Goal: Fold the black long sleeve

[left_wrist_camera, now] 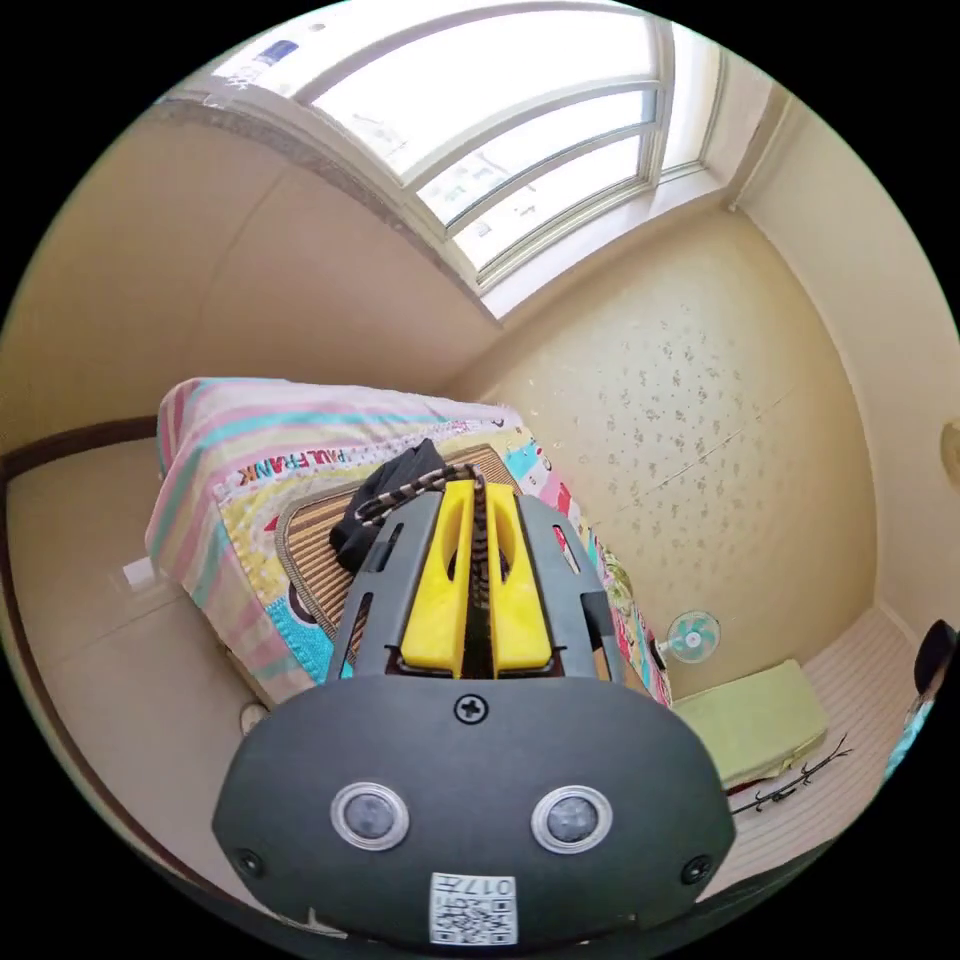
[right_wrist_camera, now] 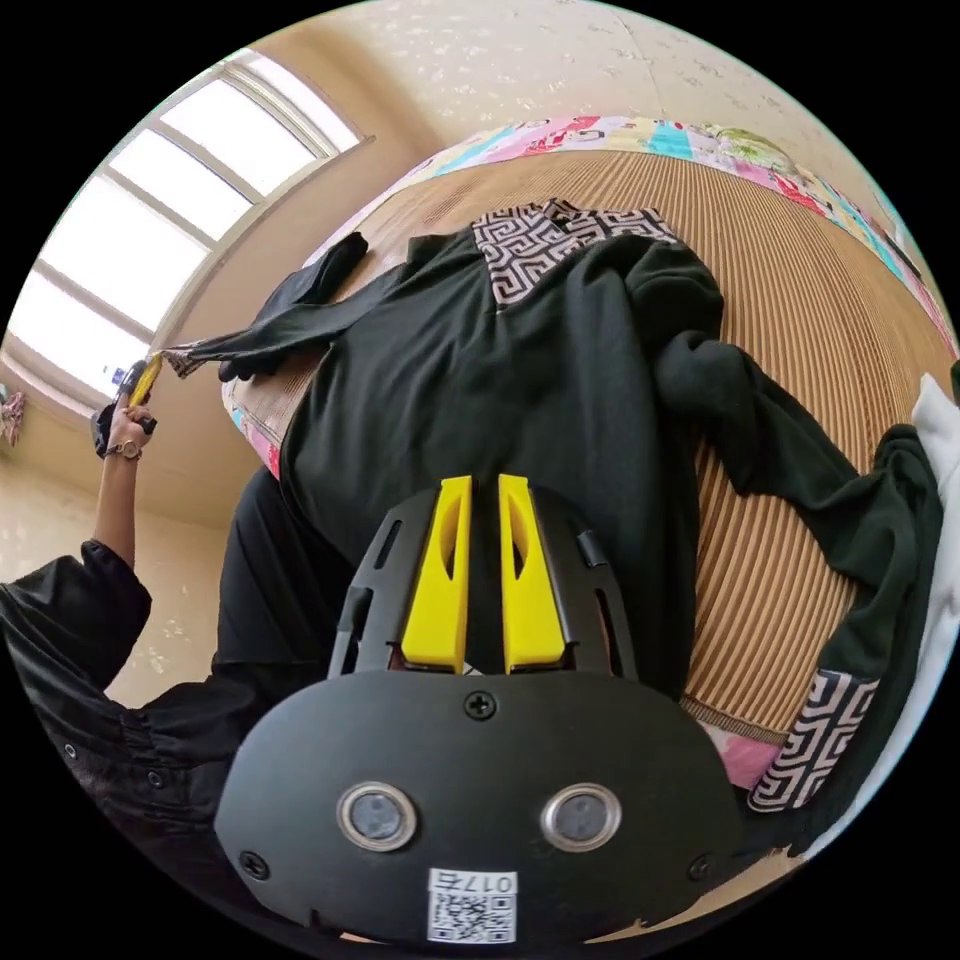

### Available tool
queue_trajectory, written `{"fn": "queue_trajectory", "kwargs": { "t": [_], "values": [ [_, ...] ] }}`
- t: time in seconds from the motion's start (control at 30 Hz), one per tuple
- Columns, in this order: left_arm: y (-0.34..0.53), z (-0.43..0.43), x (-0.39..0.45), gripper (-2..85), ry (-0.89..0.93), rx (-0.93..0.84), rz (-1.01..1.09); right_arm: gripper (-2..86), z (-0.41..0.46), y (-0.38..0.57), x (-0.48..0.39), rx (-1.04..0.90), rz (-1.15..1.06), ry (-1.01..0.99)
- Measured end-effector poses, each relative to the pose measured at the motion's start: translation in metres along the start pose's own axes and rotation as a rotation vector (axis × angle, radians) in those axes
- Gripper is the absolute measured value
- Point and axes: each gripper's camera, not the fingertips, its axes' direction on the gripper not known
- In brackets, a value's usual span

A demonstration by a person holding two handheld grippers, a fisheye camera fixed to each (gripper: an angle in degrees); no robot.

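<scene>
The black long sleeve lies spread on a bamboo mat on the bed, its patterned collar at the far side. One sleeve is stretched out to the left gripper, held up in a hand. In the left gripper view the yellow jaws of that gripper are shut on the patterned cuff, and the shirt trails down to the mat. The right gripper is over the shirt's body near the bed edge, jaws close together with black cloth between them. The other sleeve lies rumpled, with its cuff at the mat's edge.
The bed has a colourful patchwork cover. A second dark item lies at the mat's far corner, and white cloth at the other side. A small fan and a green cushion are on the floor by the wall.
</scene>
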Motion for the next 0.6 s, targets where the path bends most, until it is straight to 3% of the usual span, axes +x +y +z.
{"fn": "queue_trajectory", "kwargs": {
  "t": [0.17,0.33,0.47,0.53,0.6],
  "values": [
    [0.02,0.064,0.146,1.2,0.333,-0.169,0.277,1.6,0.003,0.023,0.026,0.15,0.061,-0.222],
    [0.19,0.192,0.313,2.0,0.649,-0.536,0.508,2.3,0.001,0.027,0.017,0.134,0.068,-0.286],
    [0.326,0.275,0.353,4.6,0.551,-0.78,0.571,4.2,-0.023,0.035,-0.006,0.038,0.057,-0.187],
    [0.381,0.292,0.341,8.2,0.541,-0.901,0.527,5.9,-0.068,0.062,-0.016,0.124,0.052,-0.107],
    [0.402,0.279,0.324,8.5,0.588,-0.913,0.511,6.9,-0.104,0.089,-0.02,0.207,0.064,0.03]
  ]
}}
